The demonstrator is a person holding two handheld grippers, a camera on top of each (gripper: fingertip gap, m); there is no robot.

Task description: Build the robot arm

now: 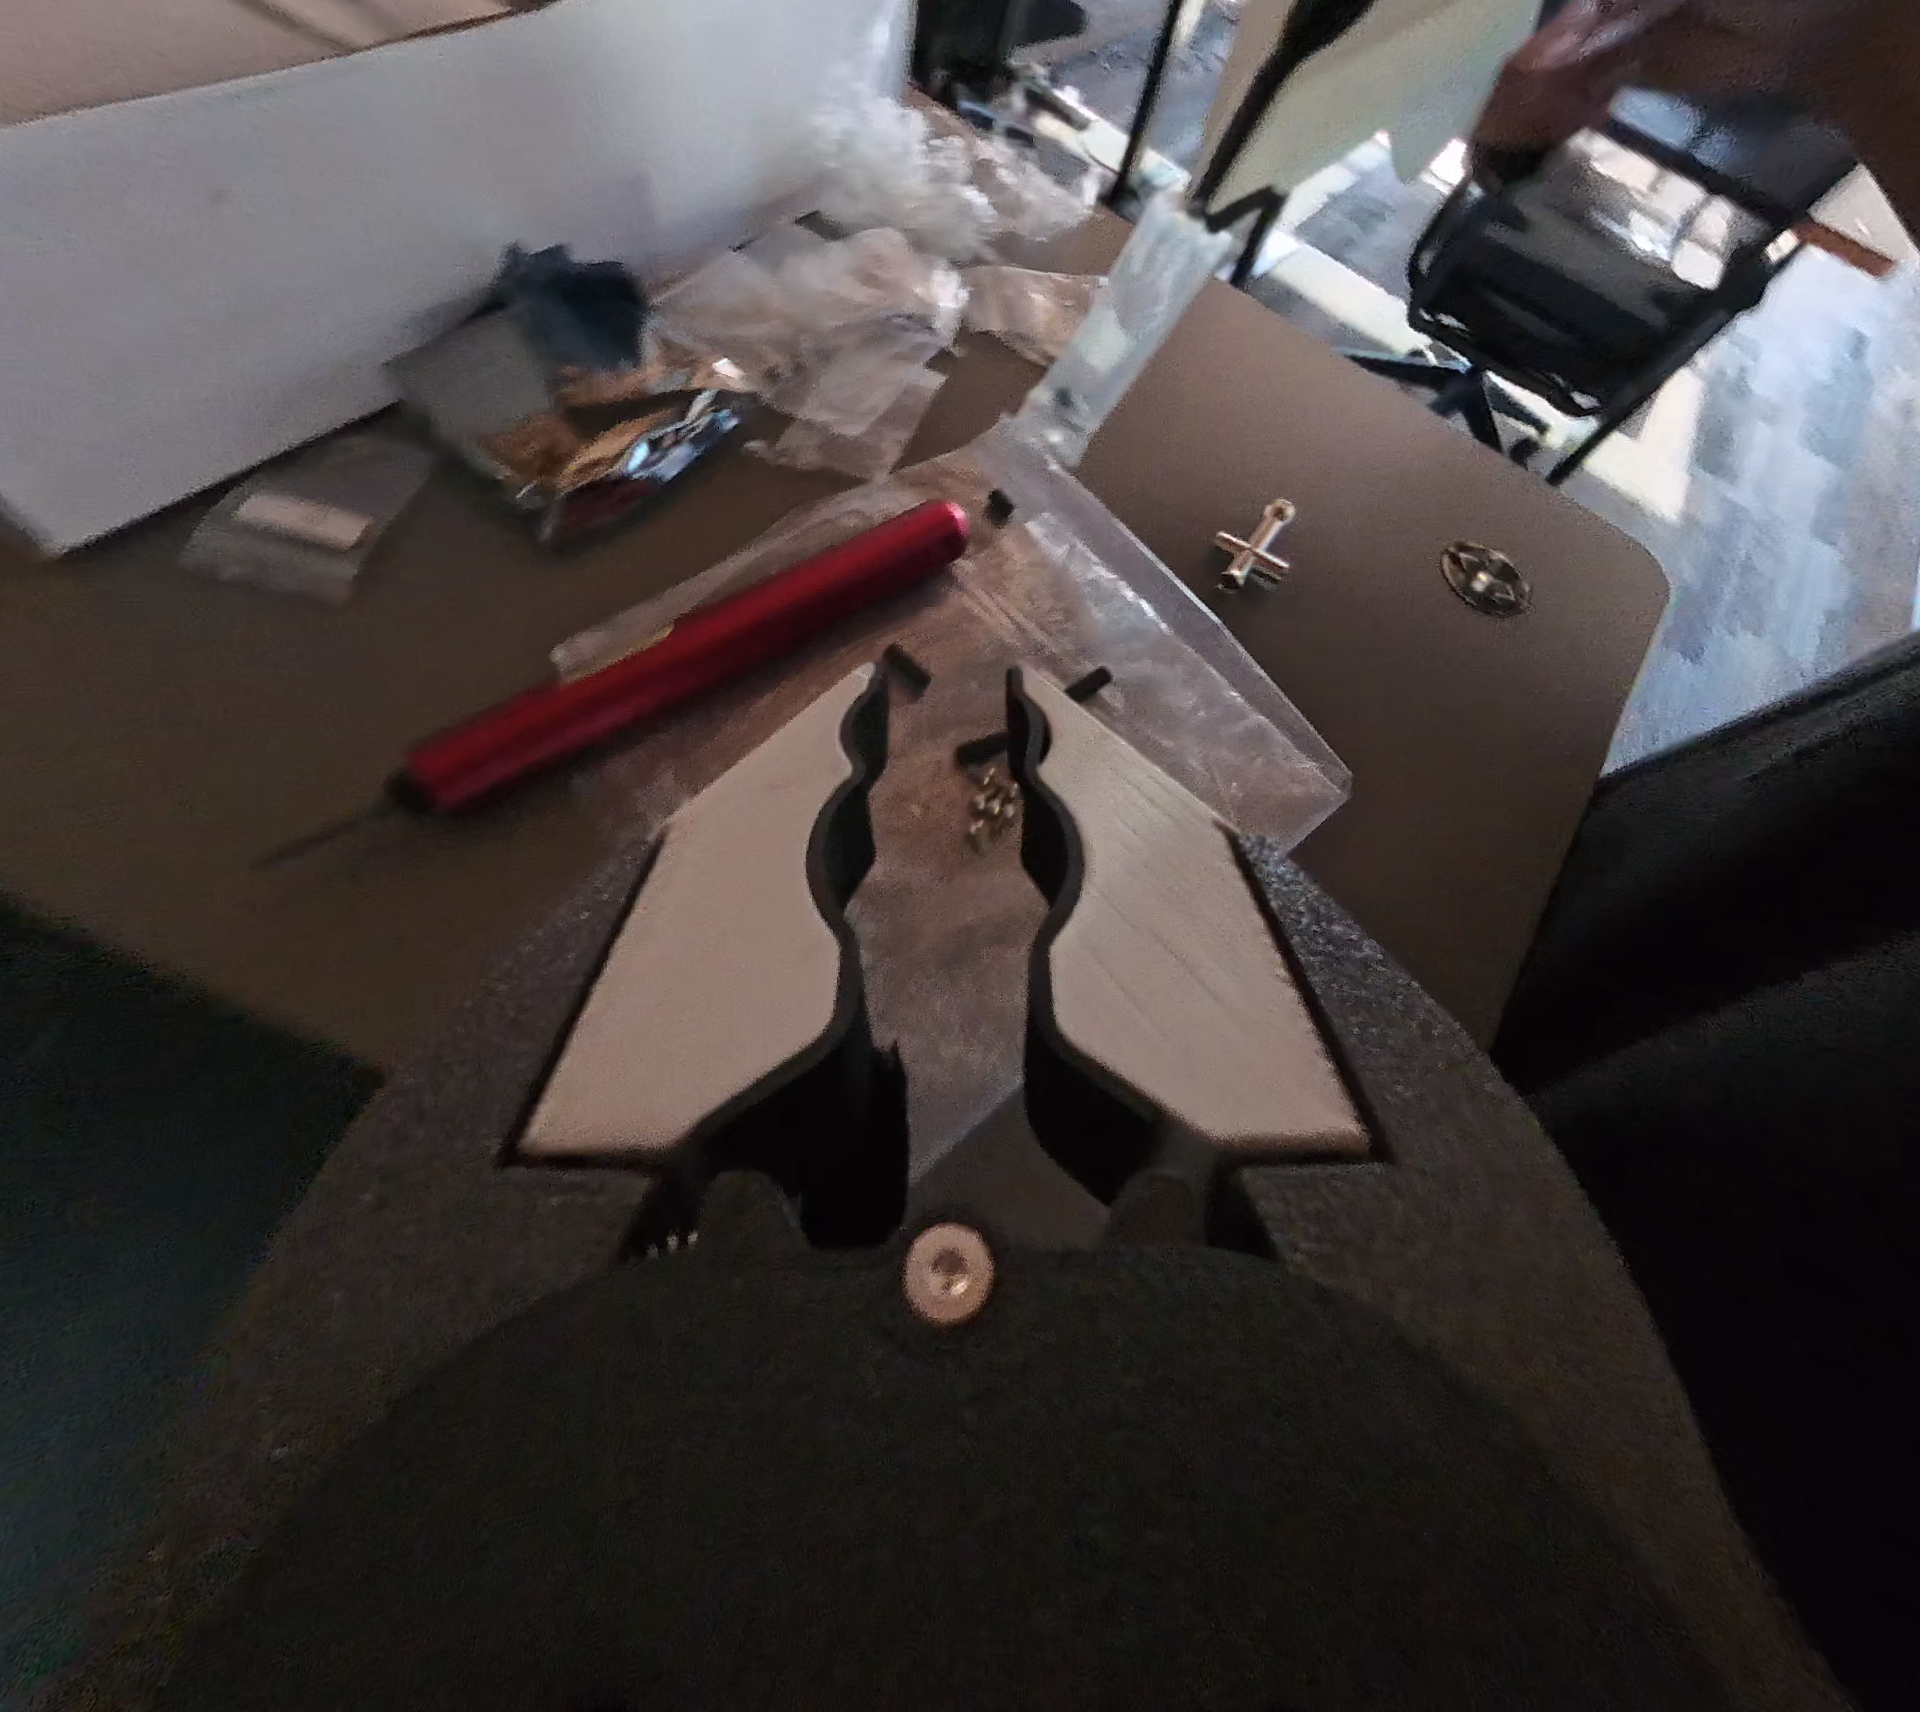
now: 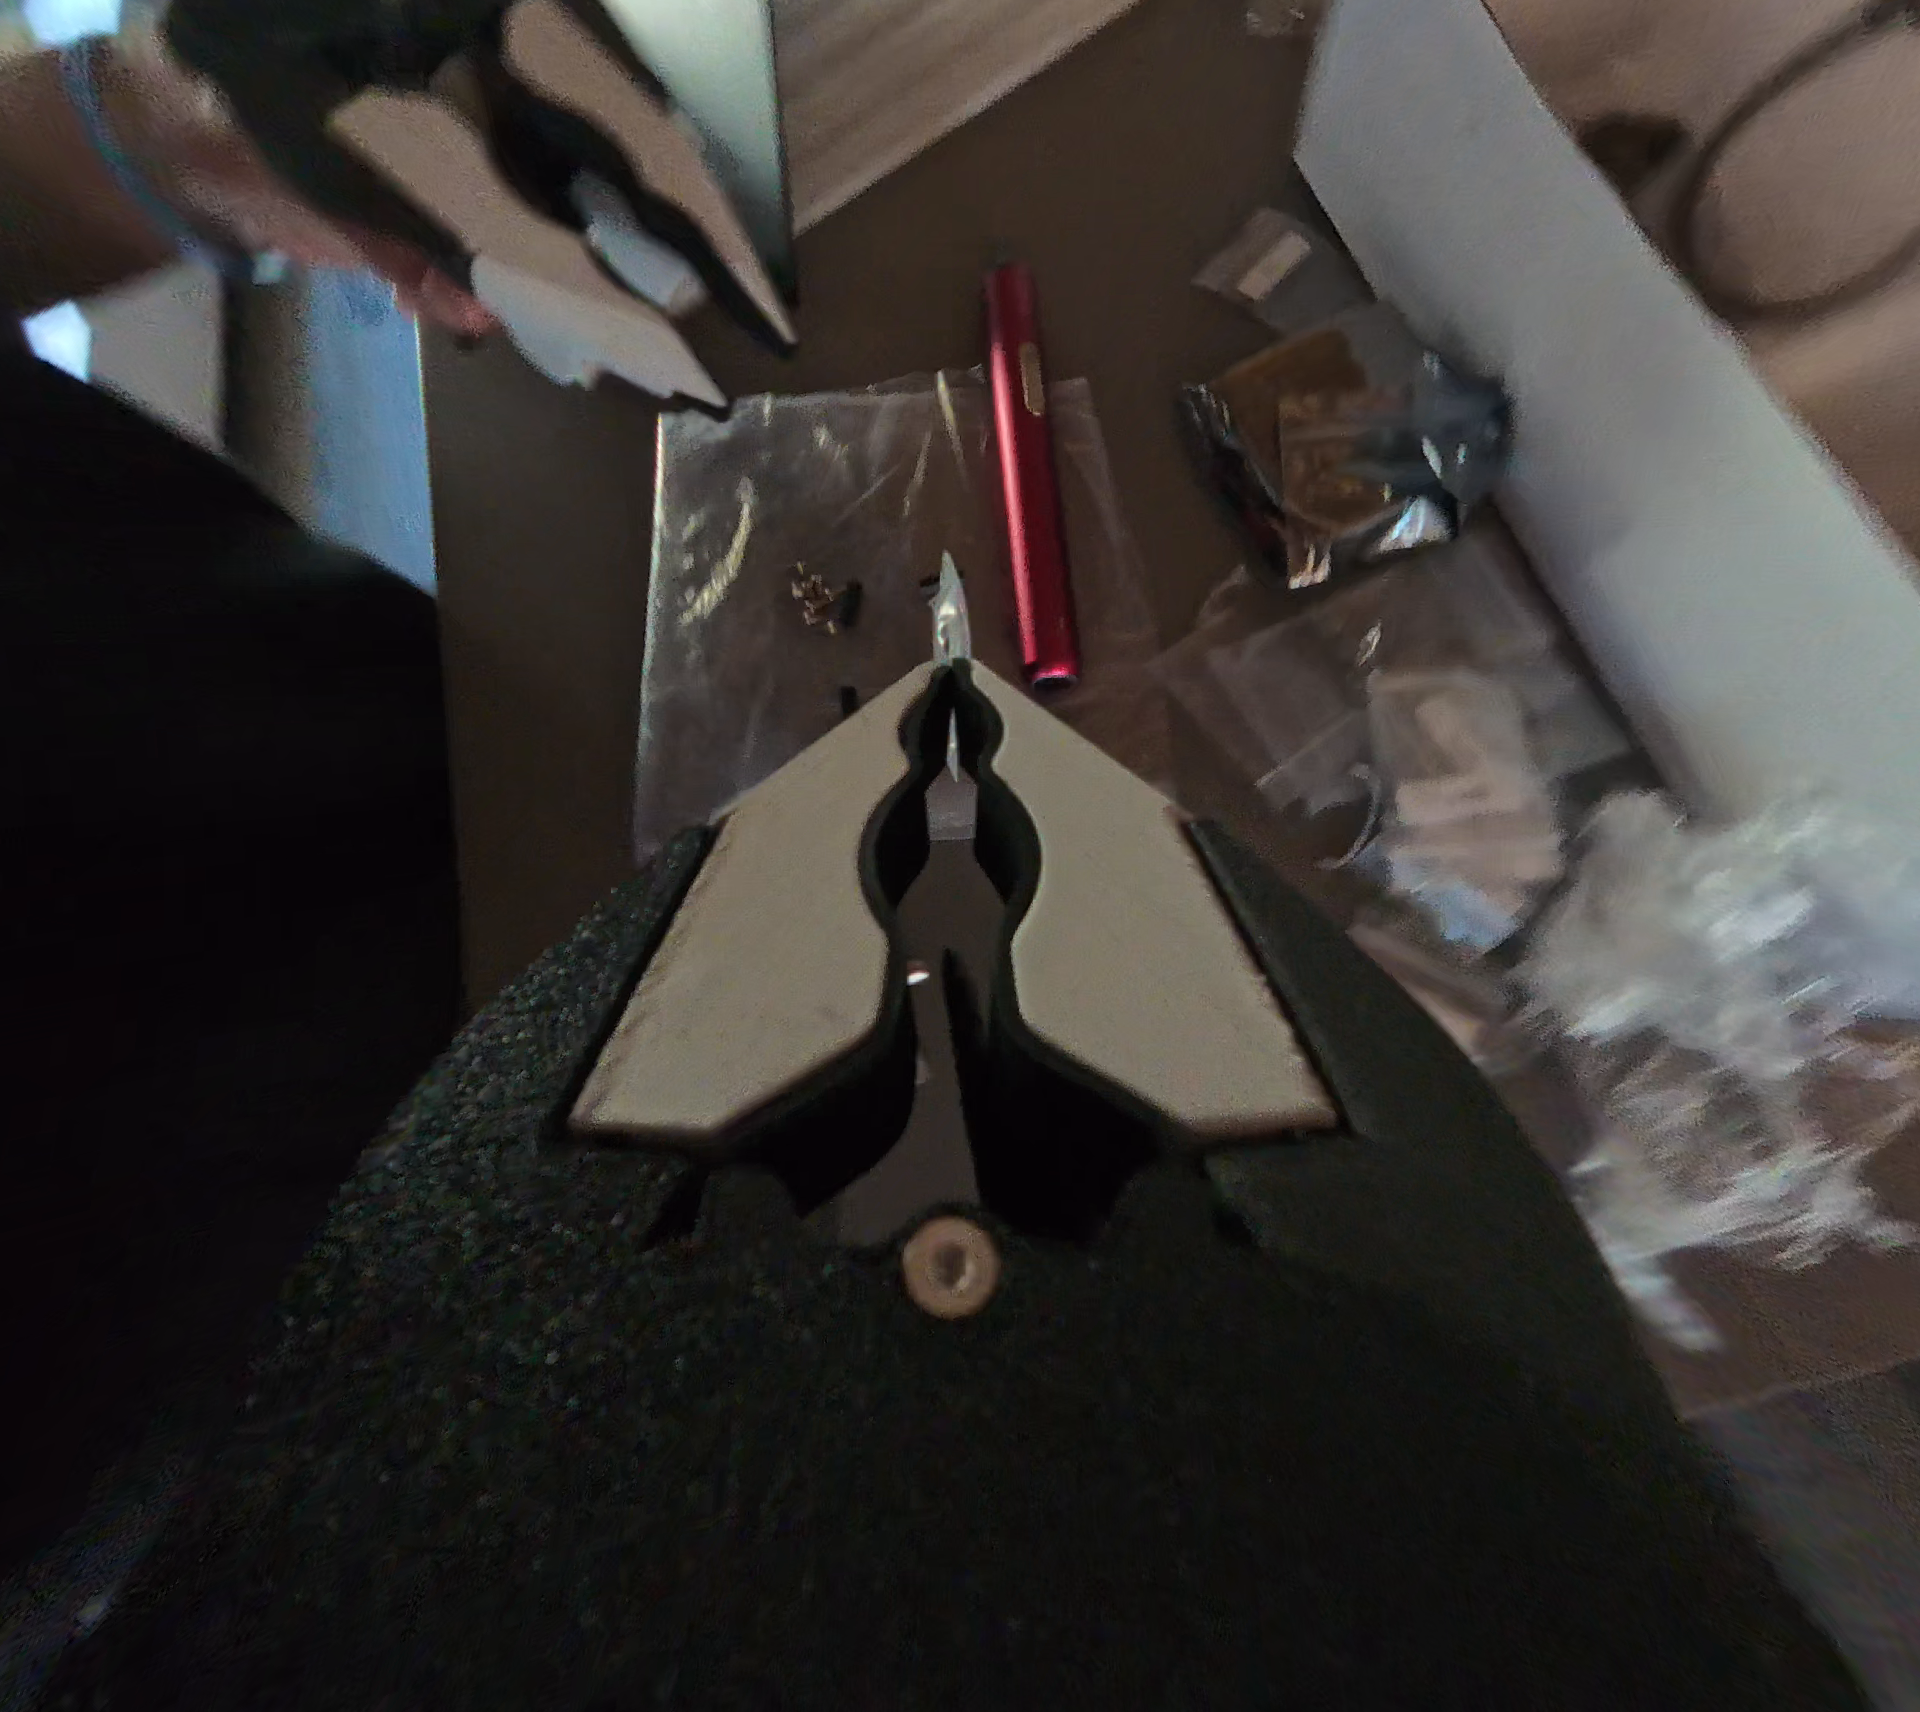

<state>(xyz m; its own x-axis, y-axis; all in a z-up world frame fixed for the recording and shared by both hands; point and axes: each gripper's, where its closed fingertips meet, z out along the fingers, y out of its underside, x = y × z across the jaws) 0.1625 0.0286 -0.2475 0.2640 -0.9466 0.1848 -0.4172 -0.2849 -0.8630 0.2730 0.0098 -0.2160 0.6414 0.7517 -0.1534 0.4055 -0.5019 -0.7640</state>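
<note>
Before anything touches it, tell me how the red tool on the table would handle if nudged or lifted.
The red tool is a smooth round cylinder lying flat on the table, so a sideways nudge would probably roll it. Its glossy, metal-looking finish suggests it is stiff and may slip between fingers. The thin tip looks like the delicate part.

My tabletop [image 1: 1351, 374] is brown with a rounded corner. Lying directly on it: a flat clear plastic bag [image 2: 769, 509], a red cylindrical driver [image 1: 686, 654] partly on that bag, a small metal cross-shaped wrench [image 1: 1252, 542], a round metal disc [image 1: 1486, 592], a crumpled silver foil pouch [image 2: 1340, 457], more clear bags [image 1: 842, 343] and a long white box [image 1: 395, 208] along the far side.
</note>
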